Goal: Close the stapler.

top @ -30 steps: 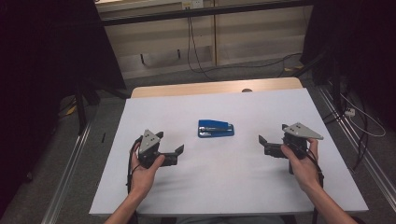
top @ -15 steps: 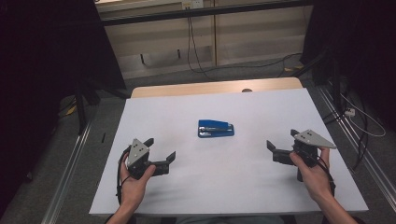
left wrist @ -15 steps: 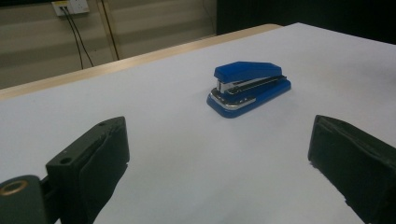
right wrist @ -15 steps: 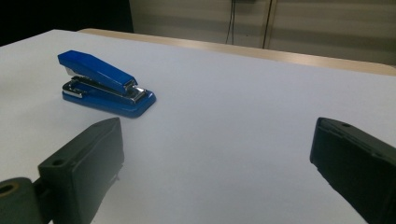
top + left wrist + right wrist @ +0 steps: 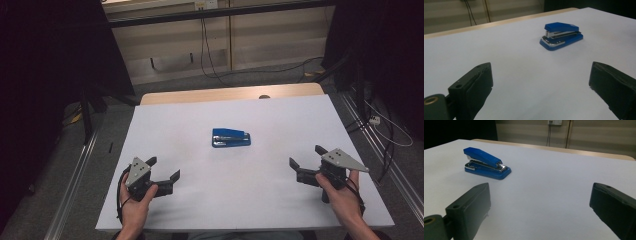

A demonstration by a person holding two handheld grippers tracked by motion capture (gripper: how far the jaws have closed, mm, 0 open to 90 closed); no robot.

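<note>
1. The white-covered rectangular table (image 5: 165, 120) lies under both tongs, giving room to work.
2. The left gripper (image 5: 161, 175) and right gripper (image 5: 306, 159) hover wide open, gripping nothing, probably ready to reach.
3. The small blue metal-and-plastic stapler (image 5: 230, 137) sits ahead, between them, well apart from both.

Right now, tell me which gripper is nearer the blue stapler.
Left, narrowly. The left gripper sits near-left of the stapler; the right gripper sits near-right, slightly farther. Both open, touching nothing.
</note>
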